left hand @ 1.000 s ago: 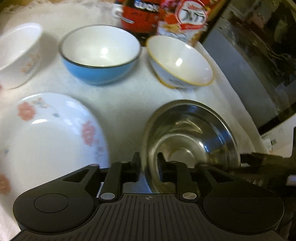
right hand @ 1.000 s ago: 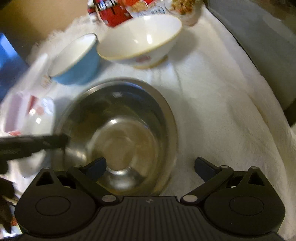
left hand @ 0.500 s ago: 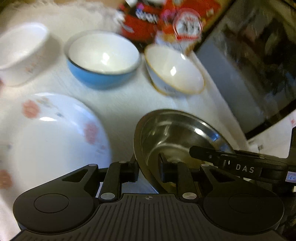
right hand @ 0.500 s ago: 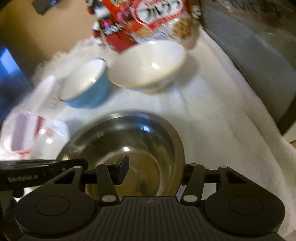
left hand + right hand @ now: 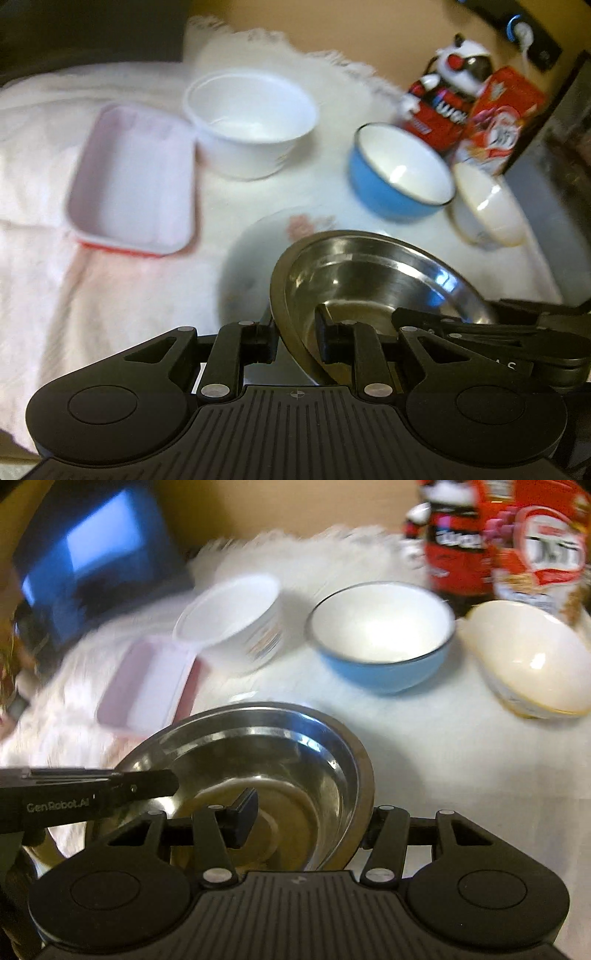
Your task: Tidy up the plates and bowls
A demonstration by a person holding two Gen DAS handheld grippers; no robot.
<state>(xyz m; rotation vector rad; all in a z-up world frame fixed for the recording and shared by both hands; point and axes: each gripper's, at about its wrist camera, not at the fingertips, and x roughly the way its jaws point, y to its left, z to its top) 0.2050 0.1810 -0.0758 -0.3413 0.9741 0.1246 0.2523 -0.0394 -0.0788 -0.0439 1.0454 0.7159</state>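
Covering the table, a white cloth [image 5: 110, 288], a steel bowl [image 5: 369, 273] raised above a flowered plate [image 5: 251, 258], left gripper [image 5: 295, 332] clenched on its left rim, right gripper [image 5: 310, 819] clenched on its right rim, a blue bowl [image 5: 384, 672] behind.

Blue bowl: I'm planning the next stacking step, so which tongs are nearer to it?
Right, narrowly. Both tongs grip the steel bowl: the left tongs on its left rim, away from the blue bowl, the right tongs on its right rim, the side toward the blue bowl.
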